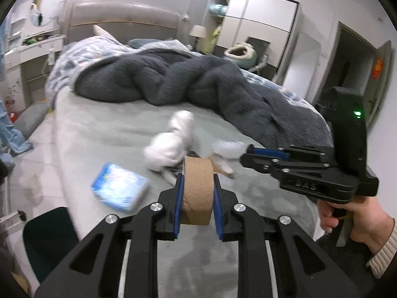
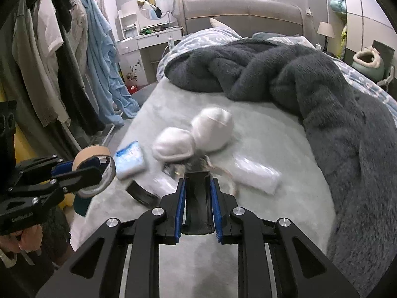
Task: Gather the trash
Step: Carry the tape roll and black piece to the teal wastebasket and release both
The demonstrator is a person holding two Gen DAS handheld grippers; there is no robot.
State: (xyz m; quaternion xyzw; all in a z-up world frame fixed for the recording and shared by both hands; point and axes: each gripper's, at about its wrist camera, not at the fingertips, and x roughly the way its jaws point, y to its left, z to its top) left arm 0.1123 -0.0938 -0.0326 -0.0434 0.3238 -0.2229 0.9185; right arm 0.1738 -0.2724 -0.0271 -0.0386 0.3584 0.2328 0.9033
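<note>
**Cardboard roll and black tray both in hand; loose trash left on bed**

Left wrist view: brown cardboard tape roll [image 1: 197,188] sits clamped between the blue pads of the left gripper [image 1: 197,186], jaws narrowed to the roll's width, held above the pale grey-green bed sheet [image 1: 104,134] near its near edge. Right gripper [image 1: 250,157] comes in from the right, its tips at the crumpled white tissue clumps [image 1: 171,146]; its grasp is not readable from here. Blue-and-white soft tissue pack [image 1: 119,188] lies by the sheet's left edge. Dark grey fluffy blanket [image 1: 188,79] is heaped across the far half.

Right wrist view: right gripper [image 2: 197,193] is closed onto a black curved plastic tray piece [image 2: 197,198], jaws nearly together. Left gripper [image 2: 82,171] with the roll shows at the left, off the bed's left edge. White tissue clumps [image 2: 198,134] lie mid-sheet, a clear crinkled plastic wrapper [image 2: 258,173] just right of them, the tissue pack [image 2: 130,159] to the left.

Progress (judgement): two items picked, none seen binned. No bin is identifiable. Tissues, wrapper, possibly the pack remain.
</note>
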